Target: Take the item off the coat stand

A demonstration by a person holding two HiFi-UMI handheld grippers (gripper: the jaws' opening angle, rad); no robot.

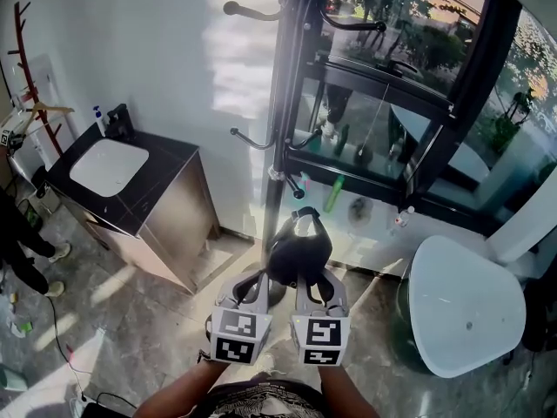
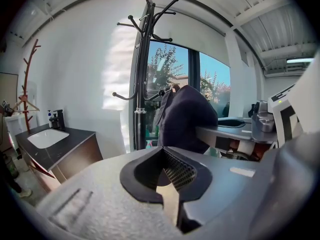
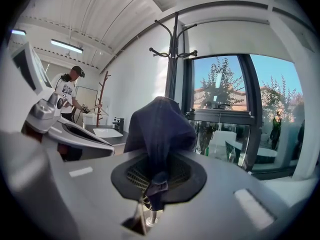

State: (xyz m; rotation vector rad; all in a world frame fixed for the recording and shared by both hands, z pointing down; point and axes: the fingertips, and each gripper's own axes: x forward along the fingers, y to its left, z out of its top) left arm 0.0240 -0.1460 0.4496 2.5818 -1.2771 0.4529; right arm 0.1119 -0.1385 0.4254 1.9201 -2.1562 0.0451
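A dark navy cap (image 1: 296,255) hangs low in front of the black coat stand (image 1: 283,103), apart from its hooks. My right gripper (image 1: 309,277) is shut on the cap's fabric; in the right gripper view the cloth (image 3: 157,124) runs down between the jaws of the right gripper (image 3: 152,184). My left gripper (image 1: 258,279) sits close beside the cap on its left. In the left gripper view the left gripper (image 2: 167,184) has its jaws nearly together with nothing between them, and the cap (image 2: 182,116) shows off to the right. The stand (image 2: 141,84) rises behind.
A dark cabinet with a white sink (image 1: 109,165) stands left of the stand. A white round table (image 1: 466,307) is at the right, by the black-framed window (image 1: 418,94). A red coat rack (image 1: 30,68) and a person's leg (image 1: 17,233) are at the far left.
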